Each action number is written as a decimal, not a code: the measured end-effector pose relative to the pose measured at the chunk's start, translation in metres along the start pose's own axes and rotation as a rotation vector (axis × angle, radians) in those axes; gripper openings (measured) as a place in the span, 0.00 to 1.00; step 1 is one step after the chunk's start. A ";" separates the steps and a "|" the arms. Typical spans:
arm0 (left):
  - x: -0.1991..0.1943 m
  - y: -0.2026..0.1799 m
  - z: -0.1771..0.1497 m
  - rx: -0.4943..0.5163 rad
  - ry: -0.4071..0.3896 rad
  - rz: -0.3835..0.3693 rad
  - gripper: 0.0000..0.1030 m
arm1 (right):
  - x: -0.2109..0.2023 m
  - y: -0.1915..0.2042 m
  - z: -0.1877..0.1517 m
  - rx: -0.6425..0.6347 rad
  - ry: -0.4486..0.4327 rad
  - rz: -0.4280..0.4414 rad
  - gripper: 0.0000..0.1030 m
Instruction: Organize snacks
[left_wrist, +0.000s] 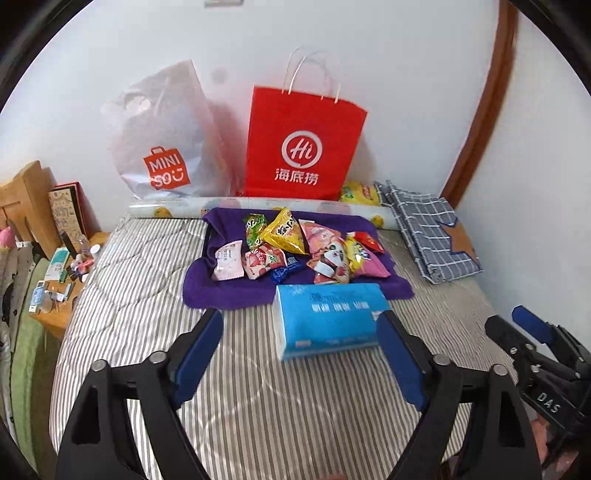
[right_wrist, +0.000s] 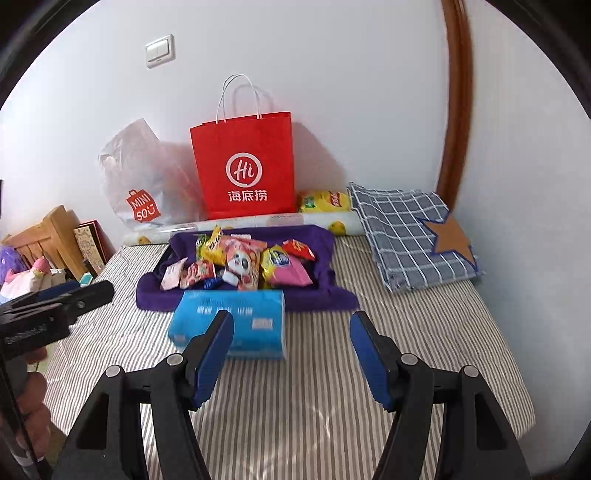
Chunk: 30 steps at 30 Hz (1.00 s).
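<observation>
A heap of colourful snack packets (left_wrist: 299, 251) lies on a purple cloth (left_wrist: 229, 291) on the striped bed; the packets also show in the right wrist view (right_wrist: 243, 264). A blue tissue pack (left_wrist: 328, 319) lies in front of the cloth, also in the right wrist view (right_wrist: 236, 321). My left gripper (left_wrist: 299, 325) is open and empty, just short of the tissue pack. My right gripper (right_wrist: 291, 328) is open and empty, its left finger in front of the tissue pack. A red paper bag (left_wrist: 303, 147) stands against the wall behind the snacks.
A white Miniso plastic bag (left_wrist: 162, 147) leans left of the red bag. A rolled sheet (left_wrist: 258, 205) lies behind the cloth. A yellow packet (right_wrist: 325, 201) and a folded checked cloth (right_wrist: 410, 236) lie at the back right. A cluttered wooden bedside table (left_wrist: 55, 277) stands at the left.
</observation>
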<state>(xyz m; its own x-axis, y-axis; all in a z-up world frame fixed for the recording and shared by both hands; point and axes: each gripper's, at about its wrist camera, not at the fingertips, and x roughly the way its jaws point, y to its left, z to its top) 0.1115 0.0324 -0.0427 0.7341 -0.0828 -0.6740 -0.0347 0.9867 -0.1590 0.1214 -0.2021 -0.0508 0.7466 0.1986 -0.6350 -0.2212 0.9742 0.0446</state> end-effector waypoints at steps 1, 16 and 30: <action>-0.010 -0.003 -0.006 0.002 -0.017 0.004 0.84 | -0.007 0.000 -0.005 0.000 -0.012 -0.014 0.68; -0.063 -0.026 -0.046 0.024 -0.089 0.031 0.85 | -0.063 -0.017 -0.037 0.064 -0.086 -0.039 0.92; -0.080 -0.035 -0.050 0.043 -0.124 0.035 0.85 | -0.088 -0.014 -0.042 0.036 -0.122 -0.079 0.93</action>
<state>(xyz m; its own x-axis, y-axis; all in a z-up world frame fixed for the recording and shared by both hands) 0.0201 -0.0026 -0.0192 0.8112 -0.0329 -0.5838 -0.0347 0.9940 -0.1042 0.0318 -0.2376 -0.0279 0.8319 0.1307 -0.5393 -0.1378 0.9901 0.0273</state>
